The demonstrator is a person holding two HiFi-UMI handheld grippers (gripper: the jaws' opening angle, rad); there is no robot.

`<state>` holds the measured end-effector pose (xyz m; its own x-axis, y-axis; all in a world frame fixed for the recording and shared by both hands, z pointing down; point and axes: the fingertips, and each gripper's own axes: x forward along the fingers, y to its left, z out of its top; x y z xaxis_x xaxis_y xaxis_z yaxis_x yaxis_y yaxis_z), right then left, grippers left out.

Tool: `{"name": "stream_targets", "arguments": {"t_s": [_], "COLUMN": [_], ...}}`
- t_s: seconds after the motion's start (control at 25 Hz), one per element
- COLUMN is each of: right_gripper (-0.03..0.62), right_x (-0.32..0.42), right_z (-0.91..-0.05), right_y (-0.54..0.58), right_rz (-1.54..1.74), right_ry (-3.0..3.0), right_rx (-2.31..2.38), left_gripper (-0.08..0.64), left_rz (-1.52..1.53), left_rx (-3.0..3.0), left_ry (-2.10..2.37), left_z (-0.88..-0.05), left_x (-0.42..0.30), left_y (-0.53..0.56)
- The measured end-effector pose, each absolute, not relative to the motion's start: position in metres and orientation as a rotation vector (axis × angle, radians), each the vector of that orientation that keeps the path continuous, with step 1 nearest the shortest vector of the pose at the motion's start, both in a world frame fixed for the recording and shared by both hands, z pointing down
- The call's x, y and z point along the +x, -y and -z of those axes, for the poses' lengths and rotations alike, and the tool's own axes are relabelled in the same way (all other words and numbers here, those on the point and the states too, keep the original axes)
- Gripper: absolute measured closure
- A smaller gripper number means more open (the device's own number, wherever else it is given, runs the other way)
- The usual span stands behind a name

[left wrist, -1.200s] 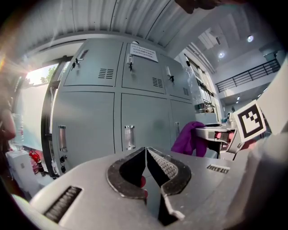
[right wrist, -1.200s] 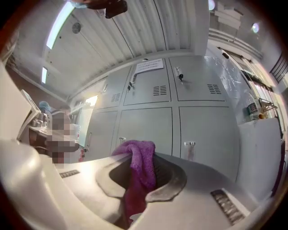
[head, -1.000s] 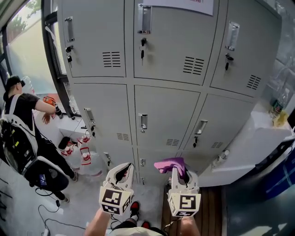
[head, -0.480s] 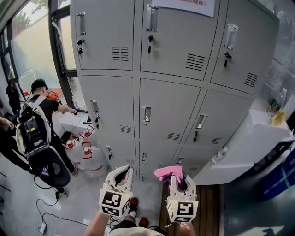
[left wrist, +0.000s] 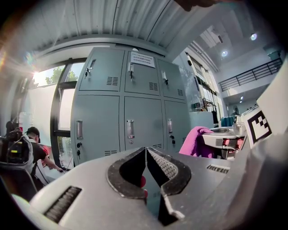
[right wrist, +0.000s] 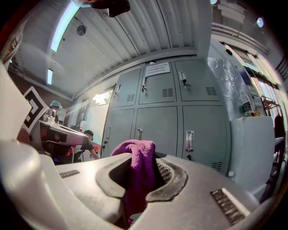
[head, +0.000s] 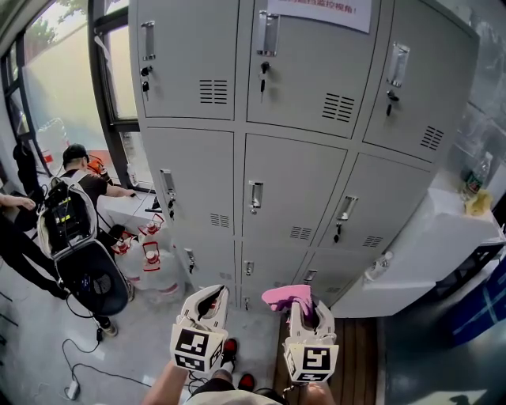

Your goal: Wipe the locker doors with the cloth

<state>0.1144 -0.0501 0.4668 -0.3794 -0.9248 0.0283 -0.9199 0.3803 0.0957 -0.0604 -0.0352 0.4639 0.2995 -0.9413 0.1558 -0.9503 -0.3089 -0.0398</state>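
Note:
A bank of grey locker doors [head: 292,182] [left wrist: 135,103] [right wrist: 180,112] stands in front of me, each with a handle and keys. My right gripper [head: 304,304] [right wrist: 141,173] is shut on a pink cloth [head: 286,297] [right wrist: 138,170], which bunches out of its jaws and also shows in the left gripper view as a pink cloth [left wrist: 198,143]. My left gripper [head: 207,300] [left wrist: 146,168] is shut with nothing between its jaws. Both grippers hang low, well short of the lockers.
A person with a backpack [head: 75,229] crouches at the left by a window, with water jugs [head: 150,269] near the lockers' base. A white cabinet [head: 427,245] with a bottle [head: 473,180] on top stands at the right. A paper notice [head: 320,12] is on the top middle door.
The view has shifted so the lockers sit a little further right and higher. The person at left has moved closer to the lockers. Both grippers keep their places and the cloth stays held.

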Motion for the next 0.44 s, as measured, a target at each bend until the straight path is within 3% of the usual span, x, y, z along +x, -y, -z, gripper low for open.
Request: {"name": "stream_targets", "arguments": {"t_s": [0.44], "right_gripper": [0.525], "right_x": [0.1161], "right_z": [-0.4647], "right_y": [0.0487], "right_rz": [0.096], "right_ry": [2.545], "right_rx": [1.719], "left_gripper": [0.528], "left_rz": [-0.229], "left_rx": [2.485], "left_ry": [1.811], "left_z": [-0.4626], "left_x": [-0.0607], "left_y": [0.0333]}}
